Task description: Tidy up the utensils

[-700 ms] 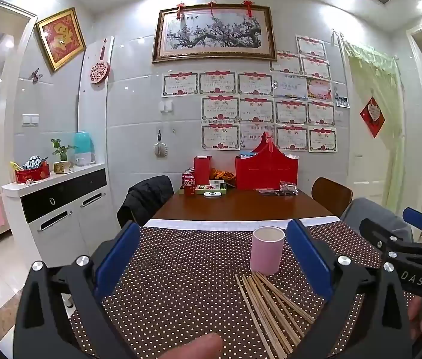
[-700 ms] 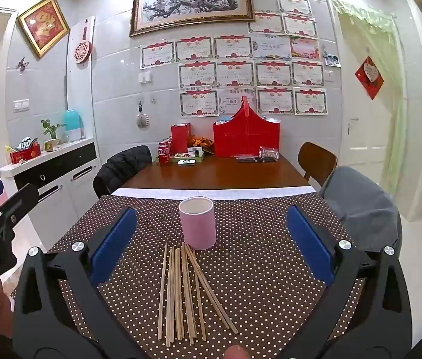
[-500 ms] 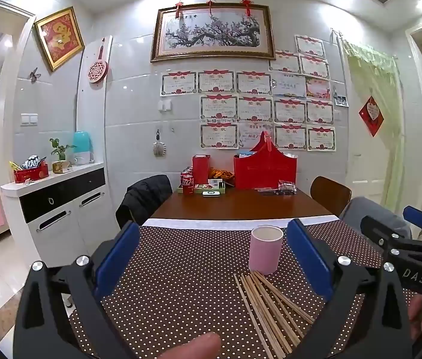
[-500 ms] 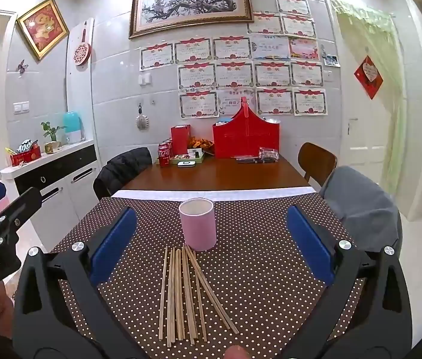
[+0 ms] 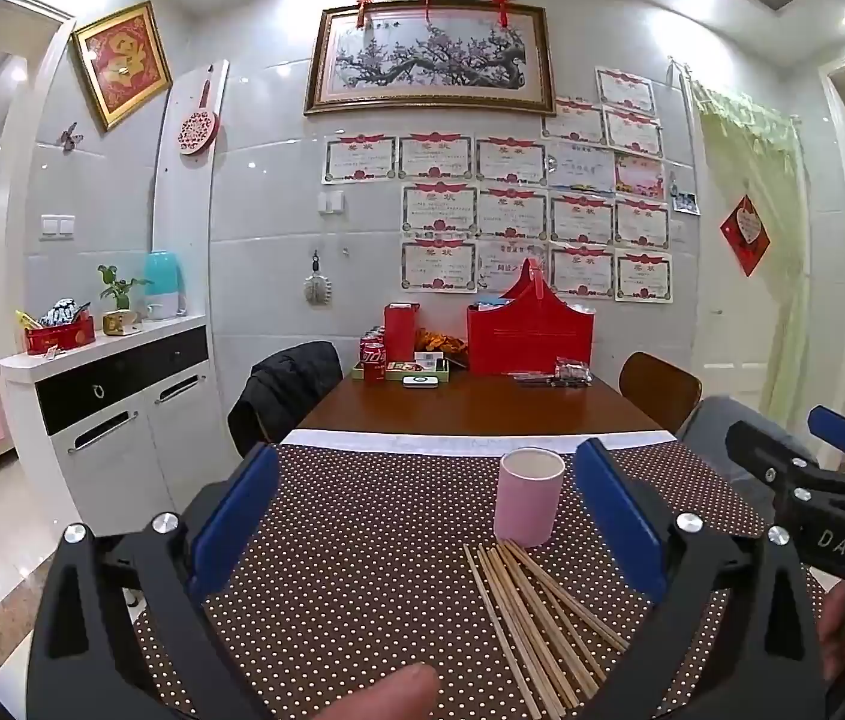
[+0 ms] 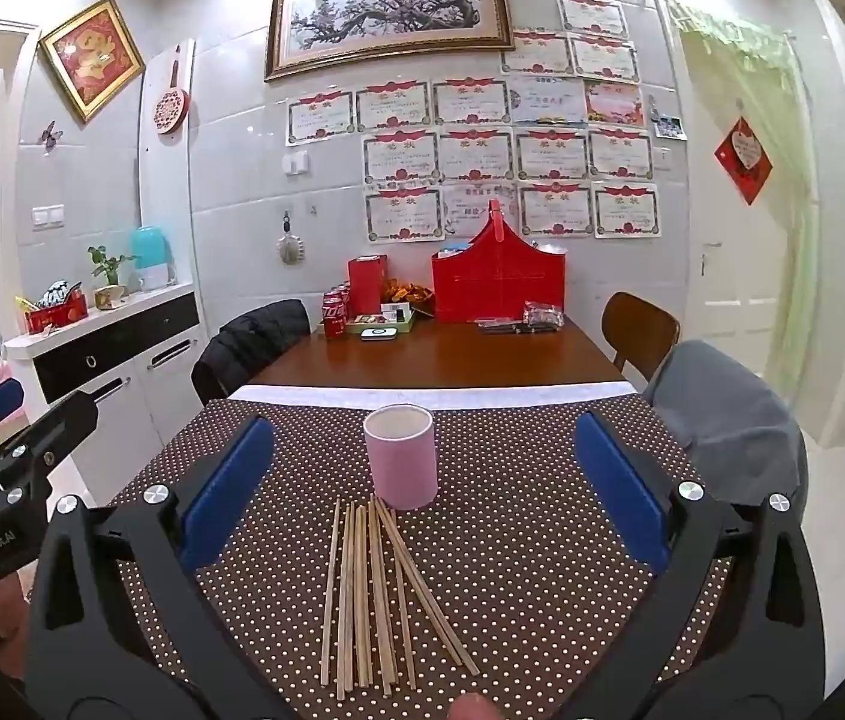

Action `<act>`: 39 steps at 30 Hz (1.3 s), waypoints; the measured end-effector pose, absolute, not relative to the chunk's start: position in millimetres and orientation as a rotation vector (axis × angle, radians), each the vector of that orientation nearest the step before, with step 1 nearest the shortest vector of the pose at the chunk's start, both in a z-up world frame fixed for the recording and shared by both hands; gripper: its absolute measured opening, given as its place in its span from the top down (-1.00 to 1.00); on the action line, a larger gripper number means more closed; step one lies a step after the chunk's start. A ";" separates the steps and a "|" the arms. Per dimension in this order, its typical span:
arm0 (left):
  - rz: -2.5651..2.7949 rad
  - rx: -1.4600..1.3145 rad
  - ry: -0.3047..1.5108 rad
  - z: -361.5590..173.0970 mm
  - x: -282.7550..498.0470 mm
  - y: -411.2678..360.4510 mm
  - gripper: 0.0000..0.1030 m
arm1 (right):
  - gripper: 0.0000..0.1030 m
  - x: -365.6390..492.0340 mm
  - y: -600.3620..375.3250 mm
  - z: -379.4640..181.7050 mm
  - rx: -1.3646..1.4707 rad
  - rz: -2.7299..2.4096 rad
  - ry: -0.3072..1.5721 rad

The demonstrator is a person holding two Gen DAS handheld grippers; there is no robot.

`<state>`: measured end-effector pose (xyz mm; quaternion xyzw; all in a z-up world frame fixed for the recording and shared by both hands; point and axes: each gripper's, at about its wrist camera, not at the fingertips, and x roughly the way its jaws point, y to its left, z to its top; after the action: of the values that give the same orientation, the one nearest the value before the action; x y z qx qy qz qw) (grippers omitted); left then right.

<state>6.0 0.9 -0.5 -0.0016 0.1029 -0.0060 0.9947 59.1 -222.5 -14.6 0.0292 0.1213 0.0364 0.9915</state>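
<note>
Several wooden chopsticks (image 6: 377, 588) lie loose on the brown dotted tablecloth (image 6: 530, 540), just in front of an upright pink cup (image 6: 401, 457). They also show in the left wrist view (image 5: 536, 618), with the cup (image 5: 527, 497) behind them. My right gripper (image 6: 422, 492) is open and empty, above the chopsticks, with the cup between its blue pads. My left gripper (image 5: 422, 522) is open and empty, left of the chopsticks. Each gripper shows at the edge of the other's view.
Beyond the cloth the wooden table (image 6: 440, 354) holds a red basket (image 6: 497, 282), red cans (image 6: 333, 312) and small items. Chairs stand at both sides, one with a grey cover (image 6: 722, 414). A white cabinet (image 5: 116, 396) is at the left.
Both grippers have shifted only slightly; the view is nearly the same. The chopsticks and cup have not moved.
</note>
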 end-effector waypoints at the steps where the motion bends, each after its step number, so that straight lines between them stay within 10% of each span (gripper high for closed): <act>1: -0.013 -0.006 0.209 -0.5 6.3 0.8 -0.88 | -0.90 59.4 -221.8 -14.7 0.057 0.073 0.243; 39: -0.014 -0.018 0.326 -27.9 35.5 3.6 -0.88 | -0.90 70.4 -225.2 -14.5 0.051 0.071 0.244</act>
<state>35.5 3.6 -27.9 -0.0090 0.1622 -0.0069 0.9867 70.4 -225.2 -14.5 0.0257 0.1214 0.0356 0.9916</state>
